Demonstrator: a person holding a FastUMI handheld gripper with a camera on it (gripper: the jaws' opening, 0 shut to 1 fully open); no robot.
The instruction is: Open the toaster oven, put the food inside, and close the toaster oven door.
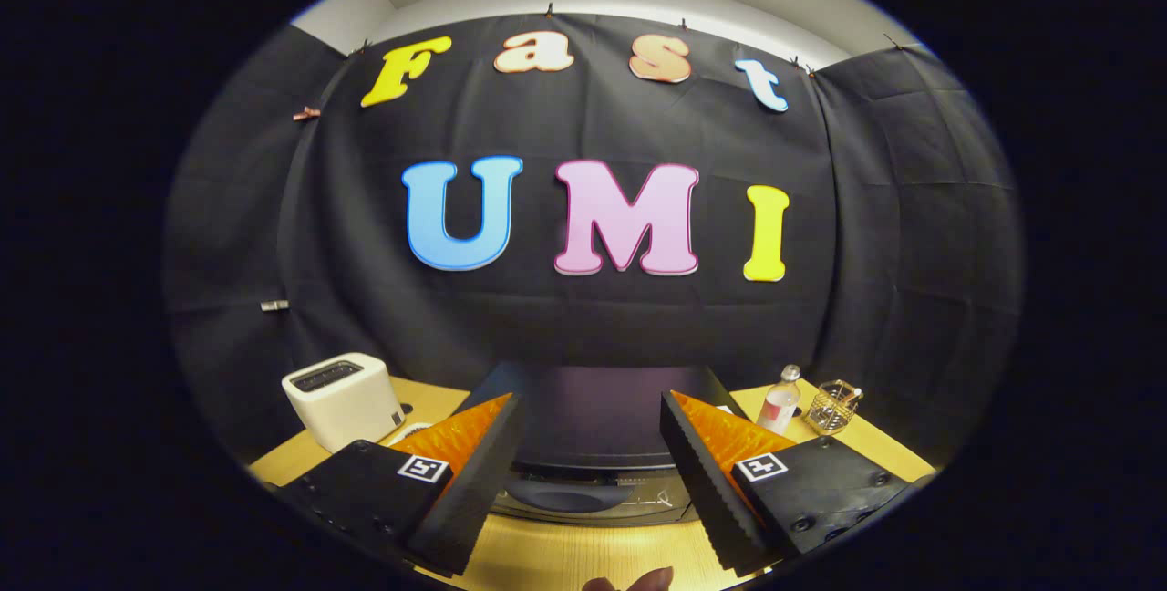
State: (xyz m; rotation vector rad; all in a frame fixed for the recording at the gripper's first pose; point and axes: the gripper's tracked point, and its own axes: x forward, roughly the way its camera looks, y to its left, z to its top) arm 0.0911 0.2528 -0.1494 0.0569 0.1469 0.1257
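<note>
Facing one toaster oven (pixel 597 427), hand-held gripper (pixel 593 500) wide apart; one toaster (pixel 342 399), one bottle (pixel 779 401), one basket (pixel 831 407)

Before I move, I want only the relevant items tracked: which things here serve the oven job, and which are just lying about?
For the job: toaster oven, door closed, its handle just ahead of the open gripper.

Lying about: white toaster, bottle, wire basket, all on the table.
</note>
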